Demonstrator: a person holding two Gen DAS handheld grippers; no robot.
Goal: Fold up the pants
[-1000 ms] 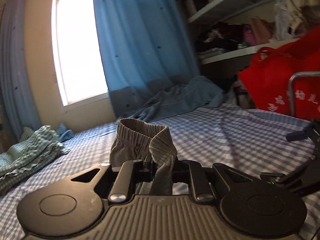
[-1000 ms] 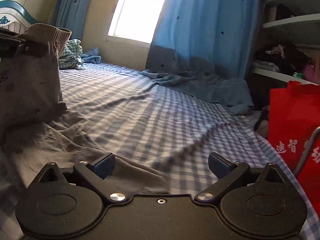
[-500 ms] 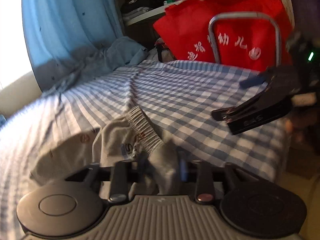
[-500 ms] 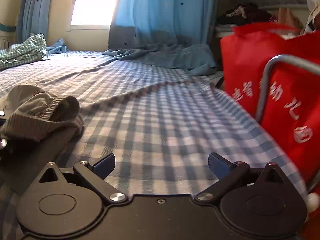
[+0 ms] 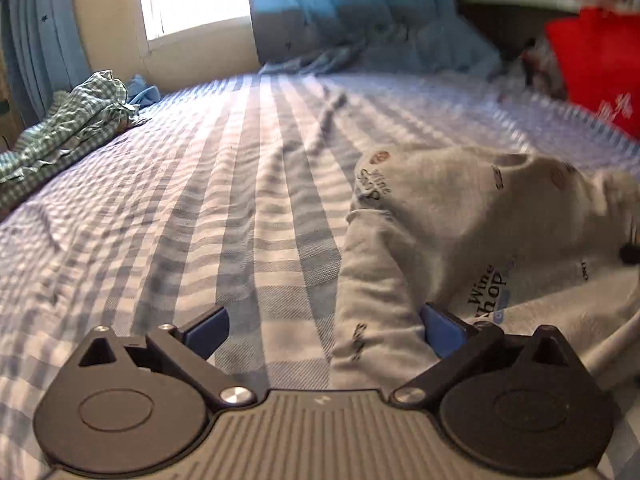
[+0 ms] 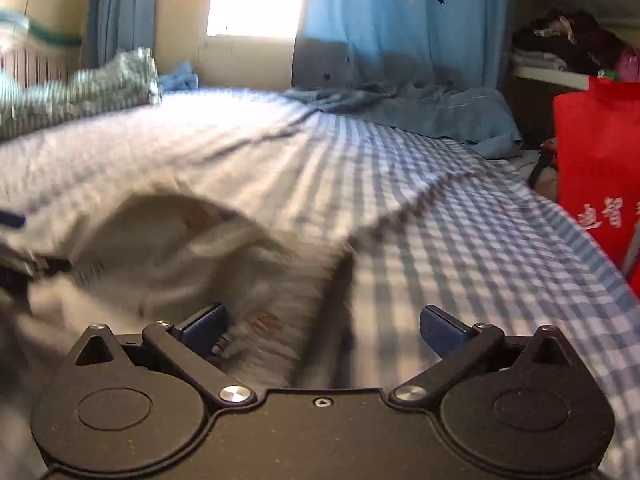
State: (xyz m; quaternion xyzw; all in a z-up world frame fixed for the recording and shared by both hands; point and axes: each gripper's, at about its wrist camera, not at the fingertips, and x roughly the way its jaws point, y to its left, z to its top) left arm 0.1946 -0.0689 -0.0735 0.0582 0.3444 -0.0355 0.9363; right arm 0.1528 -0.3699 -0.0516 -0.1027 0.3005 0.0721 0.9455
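Note:
Small grey printed pants [image 5: 460,216] lie in a bunched heap on the blue checked bed sheet [image 5: 200,200]. My left gripper [image 5: 324,326] is open and empty, low over the sheet, with one edge of the pants lying between its fingers. My right gripper [image 6: 324,324] is open too, just above the same pants [image 6: 180,256], which look blurred at its left. A dark tip of the other gripper [image 5: 630,254] touches the pants at the right edge of the left wrist view.
A crumpled green checked cloth [image 5: 68,124] lies at the far left of the bed. A blue curtain [image 6: 400,32] hangs down onto the far edge. A red bag [image 6: 596,160] stands off the right side, below shelves [image 6: 568,48] with clothes.
My left gripper has let go of the pants waistband and opened. The pants have dropped onto the sheet. Both grippers have swung back toward the window and come down low.

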